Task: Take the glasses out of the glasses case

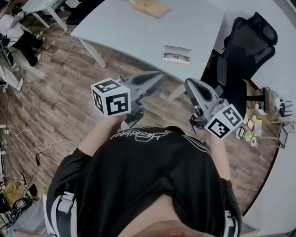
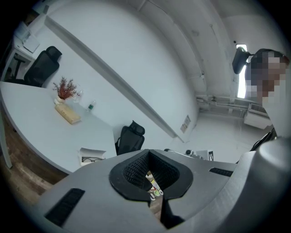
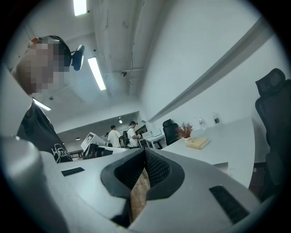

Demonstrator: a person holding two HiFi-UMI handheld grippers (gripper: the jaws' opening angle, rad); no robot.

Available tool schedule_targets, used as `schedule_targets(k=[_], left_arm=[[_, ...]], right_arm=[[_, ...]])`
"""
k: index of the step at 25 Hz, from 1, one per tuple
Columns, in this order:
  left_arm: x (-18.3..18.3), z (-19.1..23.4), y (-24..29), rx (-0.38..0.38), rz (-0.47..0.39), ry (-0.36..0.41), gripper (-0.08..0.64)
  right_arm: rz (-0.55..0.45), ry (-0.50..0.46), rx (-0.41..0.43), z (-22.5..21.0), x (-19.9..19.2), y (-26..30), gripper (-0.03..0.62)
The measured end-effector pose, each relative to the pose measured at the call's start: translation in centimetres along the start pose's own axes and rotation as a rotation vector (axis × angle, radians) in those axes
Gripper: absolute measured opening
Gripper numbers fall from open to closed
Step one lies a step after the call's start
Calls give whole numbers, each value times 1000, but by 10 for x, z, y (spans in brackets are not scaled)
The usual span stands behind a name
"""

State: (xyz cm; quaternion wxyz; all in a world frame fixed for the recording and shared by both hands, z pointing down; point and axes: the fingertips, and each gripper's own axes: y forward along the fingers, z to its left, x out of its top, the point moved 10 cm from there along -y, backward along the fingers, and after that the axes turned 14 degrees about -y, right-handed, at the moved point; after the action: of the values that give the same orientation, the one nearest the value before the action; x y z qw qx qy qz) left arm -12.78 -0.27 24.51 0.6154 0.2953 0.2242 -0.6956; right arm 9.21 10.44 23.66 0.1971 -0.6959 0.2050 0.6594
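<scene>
The open white glasses case [image 1: 176,54] lies near the front edge of the light grey table [image 1: 138,32], with dark-framed glasses inside it. In the left gripper view the glasses case [image 2: 92,156] shows far off, left of the jaws. Both grippers are held close to the person's chest, well short of the table. My left gripper [image 1: 158,77] points up and to the right toward the table edge, jaws together and empty. My right gripper [image 1: 189,84] points up and to the left, also shut on nothing. The closed jaws fill the low part of each gripper view [image 2: 150,179] [image 3: 142,179].
A black office chair [image 1: 245,51] stands right of the table, close to my right gripper. A tan box [image 1: 151,8] lies at the table's far side. Small items and a rack [image 1: 273,104] sit on the floor at right. Cables [image 1: 37,148] run over the wooden floor at left.
</scene>
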Motion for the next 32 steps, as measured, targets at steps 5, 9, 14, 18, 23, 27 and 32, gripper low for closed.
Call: schedule_targets(k=[5,9,14,18,23,27,32], left_arm=[[1,10,-1,21,-11,11,8],[6,17,3,38,-17,13,8],[15,30,12,66,-16,-2,8],[29,42,28,82,-12,-9,8],[41,61,53,103,0,-31,8],[50,77,73,117,12,-52,8],[55,100,96,138,32,-79,8]], right_arm=[[14,-5,17,-6,-6,10,8],[13,12,34,-19,-9,20,8],[13,24,44,-42,-10,35,9],[20,40,54,-66,-11,48,9],[34,63,59,-99,-15,59,9],[46,77,57,-125,-20,68,9],[68,92,50,-157,-31,78,9]])
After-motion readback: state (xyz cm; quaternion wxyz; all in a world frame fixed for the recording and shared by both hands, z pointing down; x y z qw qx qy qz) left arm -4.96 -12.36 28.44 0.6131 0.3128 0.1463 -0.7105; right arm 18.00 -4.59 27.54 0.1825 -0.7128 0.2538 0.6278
